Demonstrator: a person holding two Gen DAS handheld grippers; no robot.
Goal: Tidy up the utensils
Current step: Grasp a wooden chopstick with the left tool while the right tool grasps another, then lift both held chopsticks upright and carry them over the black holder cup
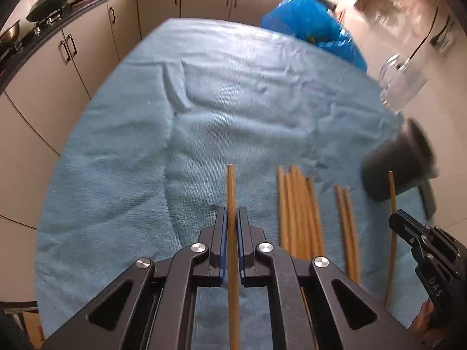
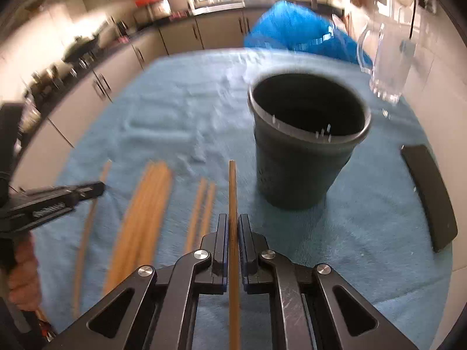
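Observation:
My left gripper [image 1: 232, 213] is shut on a wooden chopstick [image 1: 230, 186] that sticks out forward above the blue towel [image 1: 146, 145]. My right gripper [image 2: 233, 218] is shut on another wooden chopstick [image 2: 232, 186], held just left of and in front of the dark cup [image 2: 303, 151], which stands upright and looks empty. Several loose chopsticks [image 1: 300, 213] lie on the towel between the grippers; they also show in the right wrist view [image 2: 146, 213]. The right gripper [image 1: 402, 224] and the cup [image 1: 397, 163] show at the right of the left wrist view. The left gripper [image 2: 93, 188] shows at the left of the right wrist view.
A flat black object [image 2: 429, 198] lies on the towel right of the cup. A clear glass jug [image 2: 388, 64] and a blue plastic bag [image 2: 292, 32] stand at the far right edge. Kitchen cabinets [image 1: 73, 58] with a wok [image 1: 49, 3] on the hob run along the left.

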